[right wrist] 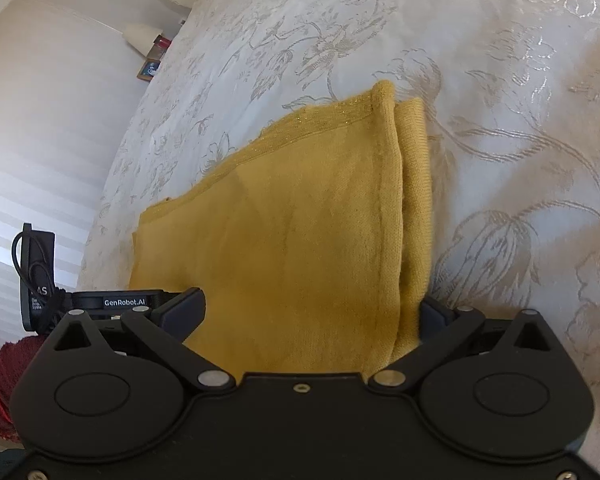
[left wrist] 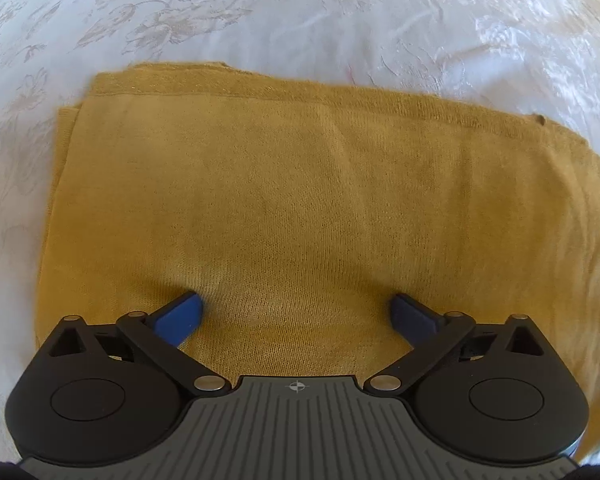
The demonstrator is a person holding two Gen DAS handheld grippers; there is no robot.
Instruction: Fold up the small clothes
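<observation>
The fingers (left wrist: 196, 312) of both grippers stand wide apart, holding nothing, over the folded mustard-yellow knitted garment (left wrist: 300, 184) lying flat on the white floral-embroidered bedspread (left wrist: 260, 12). The left gripper (left wrist: 296, 312) points steeply down over the garment's middle; the right gripper (right wrist: 312, 312) straddles its layered edge.

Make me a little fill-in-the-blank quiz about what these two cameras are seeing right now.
1. The folded garment is coloured ____.
2. It lies on a white bedspread patterned with ____.
3. The left gripper has its jaws ____.
4. The right gripper has fingers coloured ____.

Missing words: mustard yellow; flowers; open; black.
</observation>
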